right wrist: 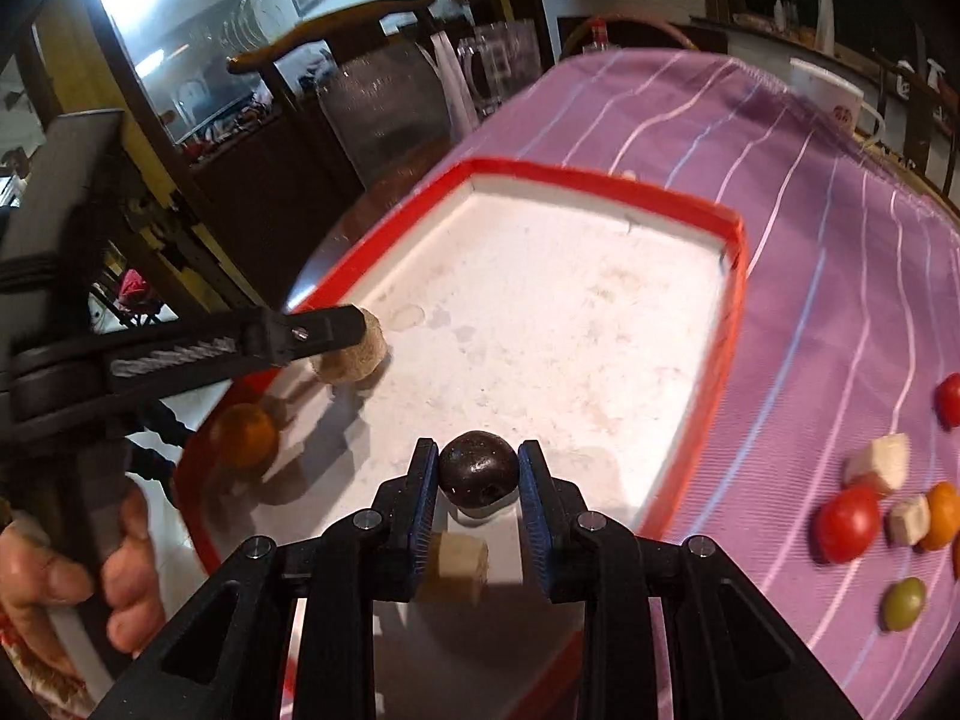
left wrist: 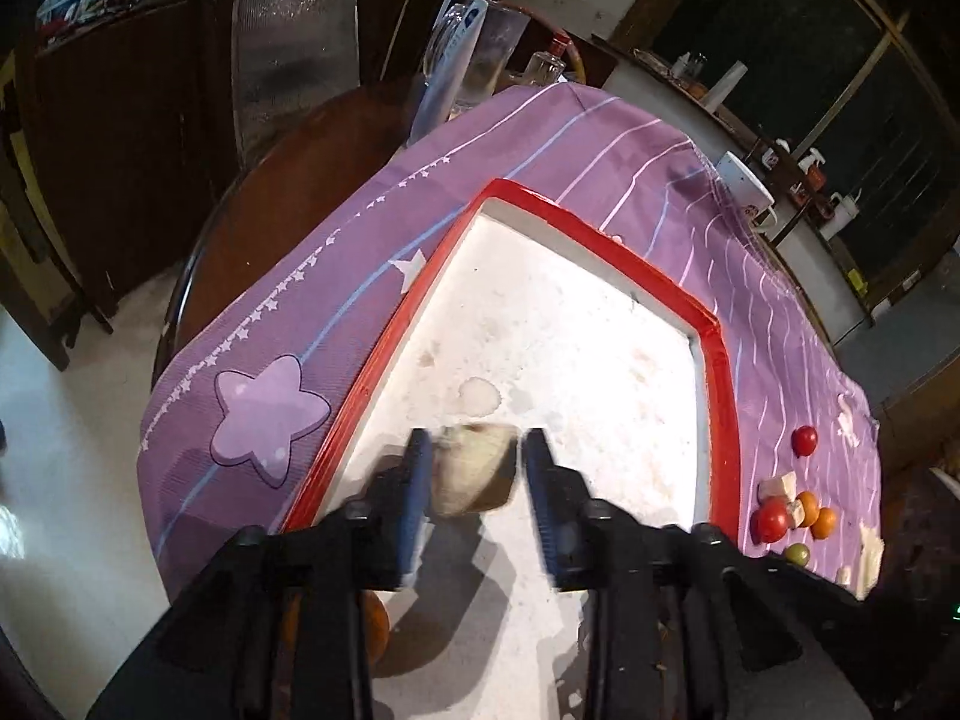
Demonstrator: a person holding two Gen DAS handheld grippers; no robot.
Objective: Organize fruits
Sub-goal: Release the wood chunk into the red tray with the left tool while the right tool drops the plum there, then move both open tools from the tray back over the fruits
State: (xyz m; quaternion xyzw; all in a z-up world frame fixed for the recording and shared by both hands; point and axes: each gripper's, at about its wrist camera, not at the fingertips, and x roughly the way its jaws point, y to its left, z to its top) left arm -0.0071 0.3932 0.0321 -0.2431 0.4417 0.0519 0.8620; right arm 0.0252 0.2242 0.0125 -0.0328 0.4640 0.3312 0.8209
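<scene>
A white tray with a red rim (left wrist: 660, 282) lies on the purple cloth. My left gripper (left wrist: 477, 450) hangs over the tray's near part with a beige fruit chunk (left wrist: 474, 474) between its fingers. The chunk rests against the left pad, and a small gap shows at the right pad. In the right wrist view, that chunk (right wrist: 348, 354) sits at the left gripper's tip (right wrist: 345, 324). My right gripper (right wrist: 477, 453) is shut on a dark round fruit (right wrist: 480, 474) above the tray (right wrist: 600, 177). An orange (right wrist: 246, 435) and a beige cube (right wrist: 459, 564) lie in the tray.
Loose fruit lies on the cloth right of the tray: red tomatoes (right wrist: 846, 522), white chunks (right wrist: 882, 459), an orange piece (right wrist: 942, 516) and a green one (right wrist: 903, 603). A white mug (right wrist: 831, 99) and glass jars (right wrist: 498, 63) stand at the far edge. A hand (right wrist: 36, 576) holds the left gripper's handle.
</scene>
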